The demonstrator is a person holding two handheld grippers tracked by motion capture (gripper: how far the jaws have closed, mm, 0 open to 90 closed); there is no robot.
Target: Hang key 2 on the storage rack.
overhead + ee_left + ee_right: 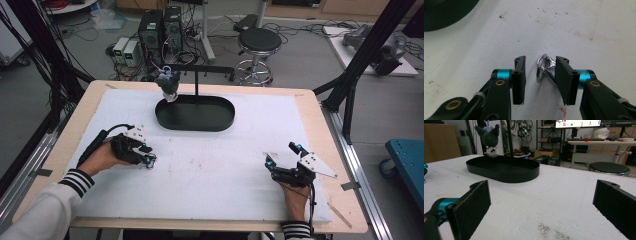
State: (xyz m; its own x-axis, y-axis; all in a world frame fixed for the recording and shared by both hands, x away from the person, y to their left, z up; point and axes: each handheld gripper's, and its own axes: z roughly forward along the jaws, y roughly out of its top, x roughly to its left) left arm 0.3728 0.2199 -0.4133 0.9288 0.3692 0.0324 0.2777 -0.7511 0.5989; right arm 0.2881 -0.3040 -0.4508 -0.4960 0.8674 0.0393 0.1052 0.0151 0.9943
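left tongs [540, 77]: partly closed around key ring [544, 68], gap at 9 o'clock
right tongs [541, 207]: released, empty
desk [300, 105]: tray [195, 114] at 12 o'clock

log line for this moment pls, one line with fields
left gripper: jaws around key ring on white mat, not clamped | right gripper: open, empty, resting on mat | black tray: empty, plush hanging above its rim

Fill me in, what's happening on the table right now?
A person holds a tool in each hand over the white mat. The left tool has a small metal key ring lying between its jaws; one jaw is at the ring, the other is apart from it, so it isn't gripped. The right tool rests wide open with nothing in it. A plush toy hangs from a stand over the black tray.
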